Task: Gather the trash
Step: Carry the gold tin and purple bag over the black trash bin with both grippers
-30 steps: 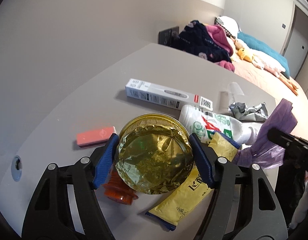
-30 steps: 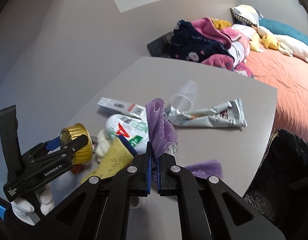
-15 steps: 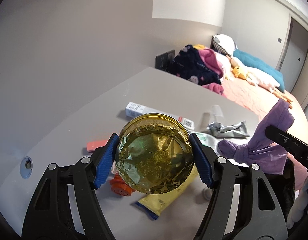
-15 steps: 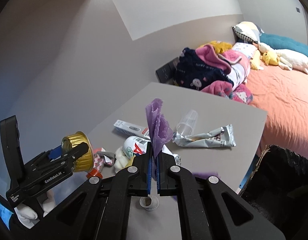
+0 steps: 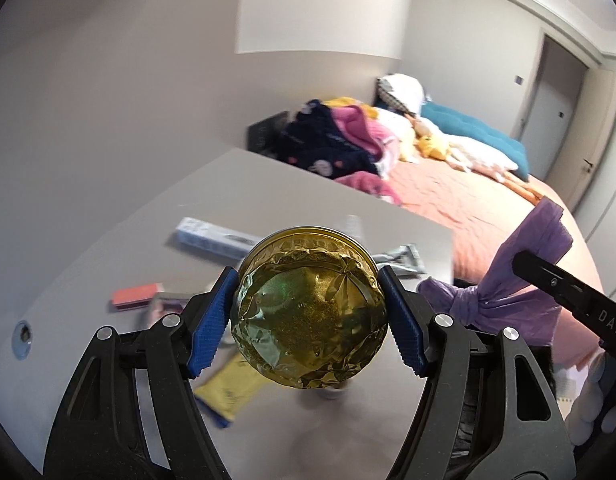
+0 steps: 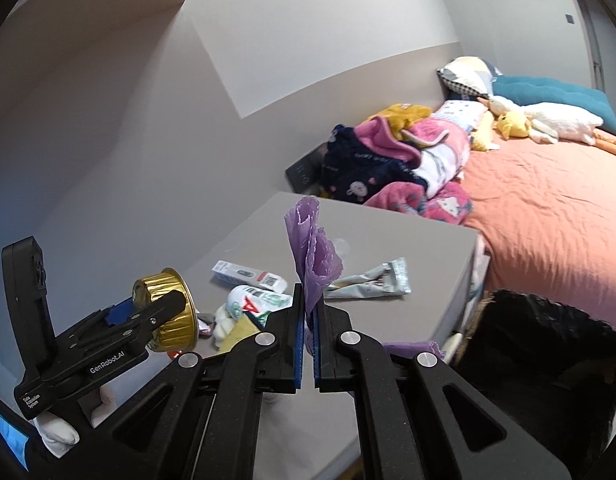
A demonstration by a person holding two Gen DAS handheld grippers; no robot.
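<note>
My left gripper (image 5: 308, 312) is shut on a gold foil cup (image 5: 310, 308), its blue pads pressing both sides, held above the grey table (image 5: 267, 188). The same foil cup (image 6: 171, 312) and left gripper (image 6: 147, 312) show at the lower left of the right wrist view. My right gripper (image 6: 306, 316) is shut on a knotted purple plastic bag (image 6: 314, 256), whose top sticks up between the pads. That purple bag (image 5: 508, 292) hangs at the right of the left wrist view. A black-lined trash bin (image 6: 544, 344) stands beside the table's right edge.
Left on the table are a white box (image 6: 247, 276), a white printed bottle (image 6: 255, 300), a yellow packet (image 5: 231, 388), a silver wrapper (image 6: 372, 280), a clear cup (image 6: 342, 246) and a pink eraser (image 5: 135, 294). A bed (image 6: 548, 200) with clothes lies beyond.
Both grippers have risen from the table with their loads, the foil cup and the purple bag. The table litter now looks smaller and farther below, and the bin shows more.
</note>
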